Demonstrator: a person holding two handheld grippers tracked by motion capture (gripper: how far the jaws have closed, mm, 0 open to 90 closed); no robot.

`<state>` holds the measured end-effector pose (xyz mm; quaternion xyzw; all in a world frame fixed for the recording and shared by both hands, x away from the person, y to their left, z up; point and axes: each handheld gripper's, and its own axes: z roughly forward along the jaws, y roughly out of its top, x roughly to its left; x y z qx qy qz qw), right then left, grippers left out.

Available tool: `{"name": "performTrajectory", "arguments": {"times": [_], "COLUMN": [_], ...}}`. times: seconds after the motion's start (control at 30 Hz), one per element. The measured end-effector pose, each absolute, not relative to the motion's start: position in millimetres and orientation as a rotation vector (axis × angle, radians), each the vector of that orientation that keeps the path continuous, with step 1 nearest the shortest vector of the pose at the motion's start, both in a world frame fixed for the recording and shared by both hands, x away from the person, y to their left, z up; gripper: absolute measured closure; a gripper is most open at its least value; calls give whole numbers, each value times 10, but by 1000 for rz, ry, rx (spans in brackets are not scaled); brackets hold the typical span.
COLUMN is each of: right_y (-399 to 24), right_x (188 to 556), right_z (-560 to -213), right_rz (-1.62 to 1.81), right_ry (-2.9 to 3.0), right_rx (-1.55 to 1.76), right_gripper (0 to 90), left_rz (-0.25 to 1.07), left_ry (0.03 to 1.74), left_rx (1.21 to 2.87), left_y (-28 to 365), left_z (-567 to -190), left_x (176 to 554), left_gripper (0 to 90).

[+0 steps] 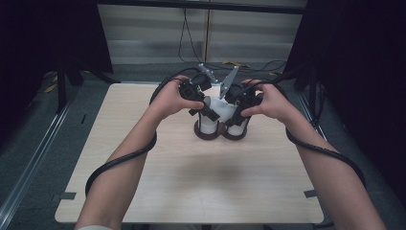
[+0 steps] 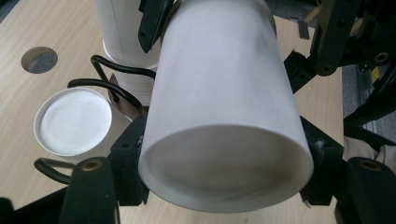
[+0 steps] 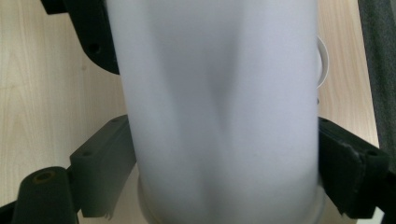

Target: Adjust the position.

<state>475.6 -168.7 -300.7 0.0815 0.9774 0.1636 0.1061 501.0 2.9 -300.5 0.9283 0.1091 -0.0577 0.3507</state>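
A white paper cup (image 1: 222,108) hangs above the table between my two grippers. In the left gripper view the cup (image 2: 224,116) lies with its round end toward the camera. My left gripper (image 2: 226,158) is shut on it, and both pads (image 2: 133,149) press its sides. My left gripper (image 1: 207,111) comes in from the left in the high view, my right gripper (image 1: 238,114) from the right. In the right gripper view the same cup (image 3: 224,107) stands blurred between the wide jaws of my right gripper (image 3: 224,179). Those pads (image 3: 109,163) sit just beside its wall, so this gripper is open.
Two dark round holders (image 1: 207,135) (image 1: 235,135) stand mid-table, each with white cups, right below the grippers. The left gripper view shows a cup stack (image 2: 123,46), a single cup (image 2: 72,122) in a wire frame, and a round hole (image 2: 39,59) in the tabletop (image 1: 191,177).
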Motion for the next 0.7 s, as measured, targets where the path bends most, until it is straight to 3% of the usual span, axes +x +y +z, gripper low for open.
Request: {"name": "performTrajectory", "arguments": {"times": [0.7], "right_y": [-1750], "right_x": [4746], "right_z": [-3021], "right_rz": [534], "right_ry": [2872], "right_rx": [266], "right_gripper": [137], "left_rz": [-163], "left_ry": [305], "left_rx": [2392], "left_y": [115], "left_z": [-3000], "left_x": [5016], "left_gripper": [337]}}
